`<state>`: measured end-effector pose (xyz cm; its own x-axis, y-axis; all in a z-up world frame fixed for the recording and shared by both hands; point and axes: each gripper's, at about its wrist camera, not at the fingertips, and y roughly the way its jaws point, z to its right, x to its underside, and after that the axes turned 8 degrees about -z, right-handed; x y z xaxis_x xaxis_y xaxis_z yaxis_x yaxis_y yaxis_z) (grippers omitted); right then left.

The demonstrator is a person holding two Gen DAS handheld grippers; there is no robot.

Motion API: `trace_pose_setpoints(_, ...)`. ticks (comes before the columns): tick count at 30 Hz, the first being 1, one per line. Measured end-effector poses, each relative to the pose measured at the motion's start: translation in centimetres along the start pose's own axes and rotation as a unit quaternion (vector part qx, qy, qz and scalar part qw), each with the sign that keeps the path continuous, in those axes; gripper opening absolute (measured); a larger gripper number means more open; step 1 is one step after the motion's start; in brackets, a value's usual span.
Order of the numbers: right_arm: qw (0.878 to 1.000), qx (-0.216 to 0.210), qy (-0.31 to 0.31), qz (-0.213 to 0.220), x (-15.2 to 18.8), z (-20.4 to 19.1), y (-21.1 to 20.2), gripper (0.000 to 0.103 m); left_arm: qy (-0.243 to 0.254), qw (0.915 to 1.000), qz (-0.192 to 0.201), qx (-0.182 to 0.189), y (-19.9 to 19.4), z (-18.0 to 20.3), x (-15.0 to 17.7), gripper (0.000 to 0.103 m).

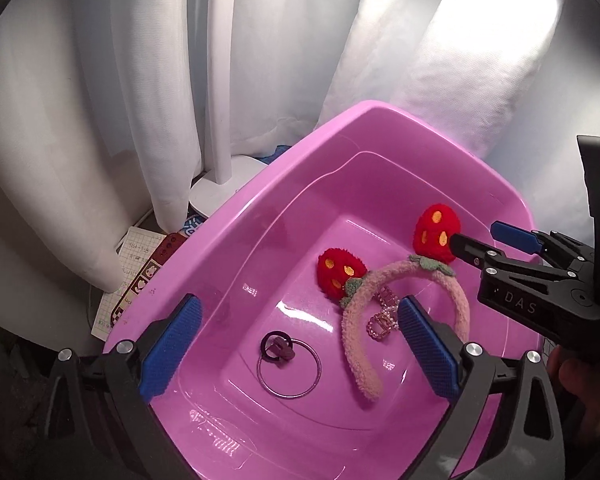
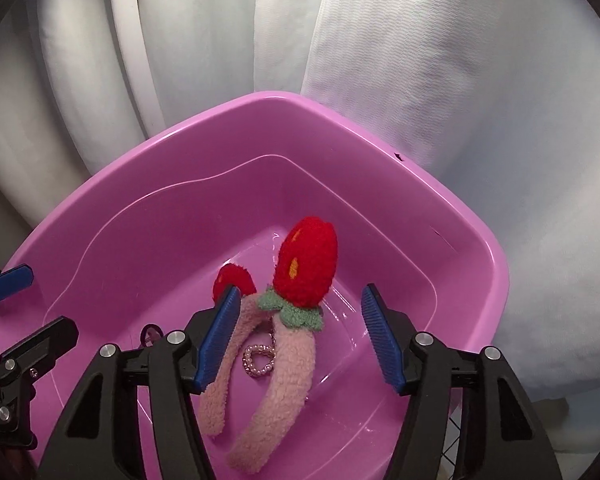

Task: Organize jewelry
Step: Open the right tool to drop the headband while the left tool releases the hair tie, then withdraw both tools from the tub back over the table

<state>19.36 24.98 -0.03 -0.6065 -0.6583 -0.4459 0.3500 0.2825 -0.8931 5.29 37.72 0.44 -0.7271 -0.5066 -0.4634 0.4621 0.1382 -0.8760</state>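
Note:
A pink fuzzy headband (image 1: 356, 340) with two red strawberry pompoms lies inside the pink plastic tub (image 1: 260, 216); it also shows in the right wrist view (image 2: 288, 364). A pink bead bracelet (image 1: 382, 318) lies inside the headband's arc, also in the right wrist view (image 2: 260, 360). A thin metal hoop (image 1: 289, 368) with a dark ring (image 1: 278, 347) lies on the tub floor. My left gripper (image 1: 300, 352) is open and empty above the tub. My right gripper (image 2: 298, 336) is open above the headband, holding nothing; it shows at the right of the left wrist view (image 1: 476, 242).
White curtains (image 1: 120, 100) hang behind the tub (image 2: 440, 196). A white lamp base (image 1: 224, 184) and printed papers (image 1: 136, 276) lie left of the tub.

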Motion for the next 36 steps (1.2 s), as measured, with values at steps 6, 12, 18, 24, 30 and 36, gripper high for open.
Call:
trace_pose_setpoints(6,1.0,-0.005,0.007,-0.001,0.6,0.3,-0.3,0.06,-0.014,0.9996,-0.022,0.005,0.5,-0.4,0.5,0.096)
trace_pose_setpoints(12,1.0,-0.009,0.013,0.013,1.0,0.3,-0.9,0.06,-0.008,0.9999,-0.013,0.007,-0.3,-0.2,1.1,0.096)
trace_pose_setpoints(18,0.999,-0.014,0.016,0.029,2.0,0.4,-3.2,0.06,-0.003,1.0,0.0,0.001,-1.7,0.3,1.6,0.096)
trace_pose_setpoints(24,0.998,-0.02,0.035,0.045,3.4,1.1,-5.2,0.063,0.001,0.9998,0.014,-0.011,-3.2,0.6,2.1,0.097)
trace_pose_setpoints(30,0.997,-0.02,0.05,0.058,5.1,2.0,-7.2,0.065,0.005,0.9998,0.02,-0.008,-4.6,1.1,3.1,0.097)
trace_pose_setpoints(36,0.995,-0.018,0.064,0.074,7.8,3.0,-9.6,0.065,0.017,0.9994,0.029,0.001,-6.2,2.5,4.2,0.097)
